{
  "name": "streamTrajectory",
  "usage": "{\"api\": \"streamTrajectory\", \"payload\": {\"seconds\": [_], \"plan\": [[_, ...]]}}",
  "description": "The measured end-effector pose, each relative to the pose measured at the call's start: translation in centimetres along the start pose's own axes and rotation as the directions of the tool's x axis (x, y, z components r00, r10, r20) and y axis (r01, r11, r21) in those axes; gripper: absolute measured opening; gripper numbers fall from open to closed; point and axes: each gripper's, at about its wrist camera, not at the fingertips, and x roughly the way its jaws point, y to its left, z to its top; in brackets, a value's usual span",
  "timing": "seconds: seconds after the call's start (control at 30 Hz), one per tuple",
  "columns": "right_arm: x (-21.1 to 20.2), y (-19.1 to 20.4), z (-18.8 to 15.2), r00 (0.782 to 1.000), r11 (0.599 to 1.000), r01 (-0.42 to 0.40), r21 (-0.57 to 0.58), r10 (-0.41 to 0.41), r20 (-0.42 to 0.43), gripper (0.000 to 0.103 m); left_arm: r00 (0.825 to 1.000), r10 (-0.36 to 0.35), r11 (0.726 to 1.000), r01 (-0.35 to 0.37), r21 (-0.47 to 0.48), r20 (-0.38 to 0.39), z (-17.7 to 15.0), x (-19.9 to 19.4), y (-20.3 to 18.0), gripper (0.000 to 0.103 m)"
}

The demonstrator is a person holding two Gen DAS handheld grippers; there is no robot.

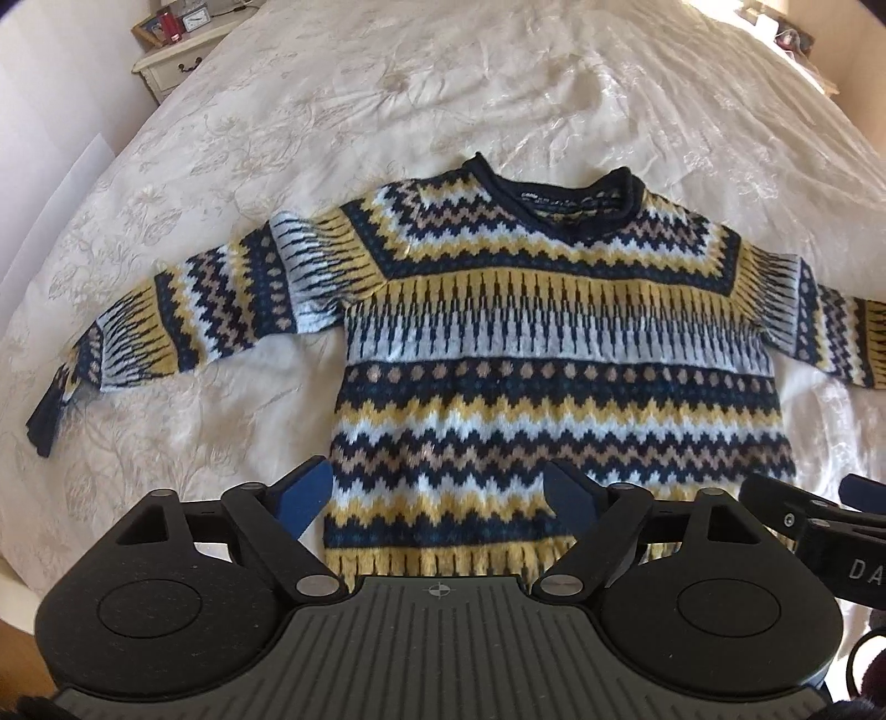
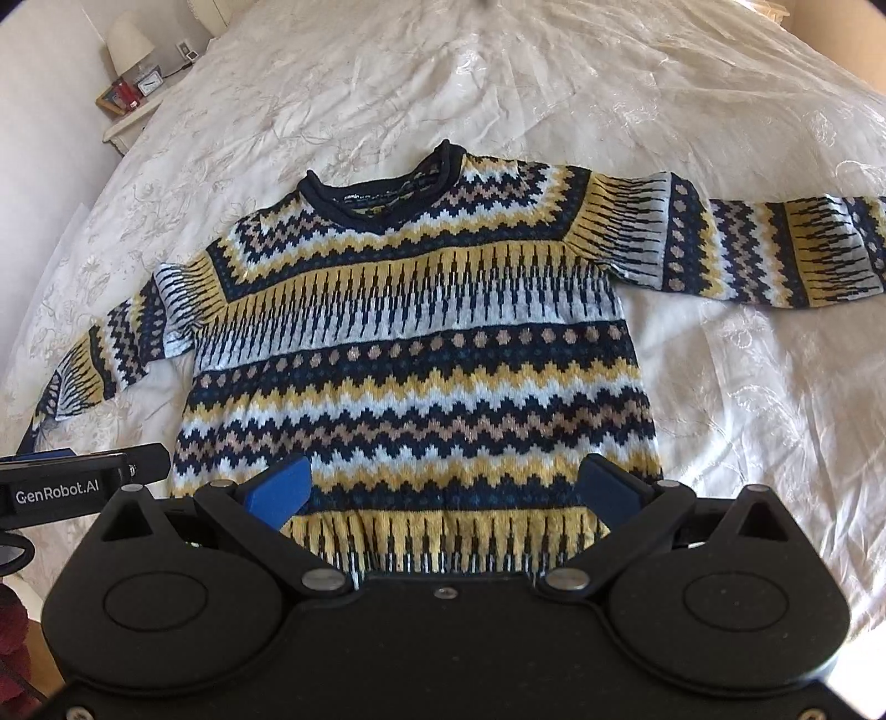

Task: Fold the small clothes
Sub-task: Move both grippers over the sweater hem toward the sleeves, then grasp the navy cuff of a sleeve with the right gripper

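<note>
A small knitted sweater [image 1: 531,332] in navy, yellow, white and tan zigzag bands lies flat on the bed, front up, neck away from me, both sleeves spread out. My left gripper [image 1: 440,493] hovers over the hem's left part, jaws wide apart with only the sweater's cloth seen beyond them. In the right wrist view the same sweater [image 2: 421,343] fills the middle, and my right gripper [image 2: 448,490] hangs open above the hem's middle. Each gripper shows in the other's view: the right gripper [image 1: 803,520] at the right edge, the left gripper [image 2: 83,476] at the left edge.
The bed is covered with a cream embroidered bedspread [image 1: 443,99], wrinkled around the sweater. A white nightstand [image 1: 177,61] with a clock and small items stands at the far left beside the bed; a lamp [image 2: 130,41] is on it.
</note>
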Motion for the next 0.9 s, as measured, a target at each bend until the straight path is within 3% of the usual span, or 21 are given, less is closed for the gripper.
{"api": "streamTrajectory", "payload": {"seconds": [0.27, 0.47, 0.9], "plan": [[0.7, -2.9, 1.9, 0.998, 0.995, -0.004, 0.096, -0.001, 0.06, 0.102, 0.997, -0.065, 0.995, 0.06, 0.081, 0.052, 3.5, 1.3, -2.1, 0.081], [1.1, -8.0, 2.9, 0.995, 0.984, 0.033, 0.174, -0.048, 0.085, 0.102, 0.992, -0.083, 0.995, 0.077, 0.064, 0.095, 4.5, 1.4, -3.9, 0.081], [1.4, -21.3, 7.8, 0.98, 0.968, 0.136, 0.212, -0.163, 0.114, 0.102, 0.994, -0.008, 0.999, 0.012, -0.039, 0.105, 4.7, 1.4, -10.1, 0.081]]}}
